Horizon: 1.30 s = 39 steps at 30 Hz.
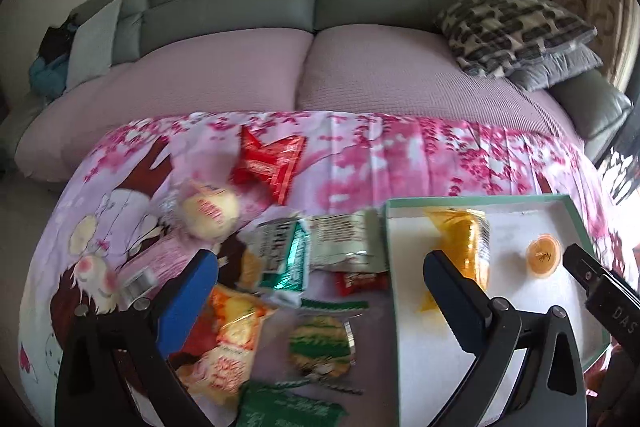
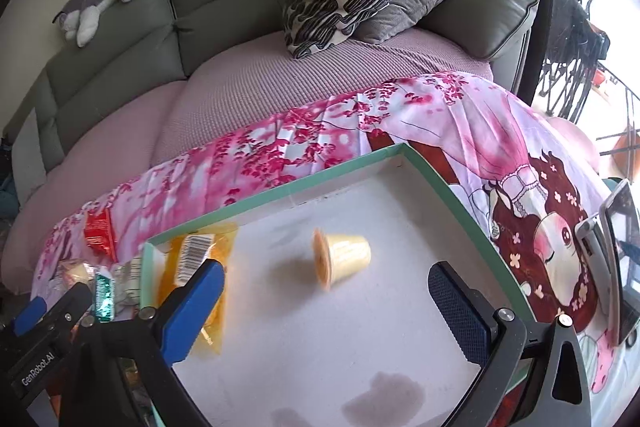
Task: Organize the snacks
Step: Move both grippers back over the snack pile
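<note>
Both our tools gape empty: right tool [image 2: 326,301] over the jelly cup [image 2: 343,258] in the tray [image 2: 280,197]; next, left tool [image 1: 320,283] fetches the green wafer pack [image 1: 286,259].

Left gripper [image 1: 320,279], right gripper [image 2: 326,289]: jaws apart

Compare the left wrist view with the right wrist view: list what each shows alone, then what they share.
Only the left wrist view: the round green-wrapped cookie, the yellow-orange snack bag and the left tongs, open and empty.

Only the right wrist view: the phone standing at the right, and the right tongs, open.

Both: the green-rimmed tray holding the jelly cup and orange packet, plus the red wrapper.
</note>
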{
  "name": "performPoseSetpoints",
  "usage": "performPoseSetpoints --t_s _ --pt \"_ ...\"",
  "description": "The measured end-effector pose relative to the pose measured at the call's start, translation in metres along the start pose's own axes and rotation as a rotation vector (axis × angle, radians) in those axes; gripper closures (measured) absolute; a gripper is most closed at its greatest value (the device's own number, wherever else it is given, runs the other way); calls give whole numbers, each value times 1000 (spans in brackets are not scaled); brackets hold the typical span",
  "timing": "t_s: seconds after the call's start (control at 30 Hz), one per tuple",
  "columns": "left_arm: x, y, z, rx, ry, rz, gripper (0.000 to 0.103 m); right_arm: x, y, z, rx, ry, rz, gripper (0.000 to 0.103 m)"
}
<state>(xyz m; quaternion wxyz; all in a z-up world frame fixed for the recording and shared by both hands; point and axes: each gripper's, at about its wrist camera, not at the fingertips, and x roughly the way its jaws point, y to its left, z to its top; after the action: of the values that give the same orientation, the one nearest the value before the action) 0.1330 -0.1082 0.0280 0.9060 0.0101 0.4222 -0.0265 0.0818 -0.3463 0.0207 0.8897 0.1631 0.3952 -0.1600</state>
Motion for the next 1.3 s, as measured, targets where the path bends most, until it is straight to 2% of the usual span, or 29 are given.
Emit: performPoseSetpoints --t_s 0.1,0.5,0.67,0.83,1.03,1.3 --pt "-8 18 -4 -39 -2 11 1 -6 3 -2 2 -2 5 0" --pt "-42 94 -11 -74 -4 161 1 -30 45 -13 -57 0 101 0" --pt "-55 129 -18 -148 -3 196 1 -35 74 -23 -103 18 165 0" --pt "-62 158 -28 -239 9 188 1 -41 110 -40 -162 51 250 0" --pt "-53 172 -44 -307 74 154 1 -37 150 -70 -227 140 336 0" --pt "-15 166 -65 -285 237 131 1 -18 180 -113 -325 280 319 0"
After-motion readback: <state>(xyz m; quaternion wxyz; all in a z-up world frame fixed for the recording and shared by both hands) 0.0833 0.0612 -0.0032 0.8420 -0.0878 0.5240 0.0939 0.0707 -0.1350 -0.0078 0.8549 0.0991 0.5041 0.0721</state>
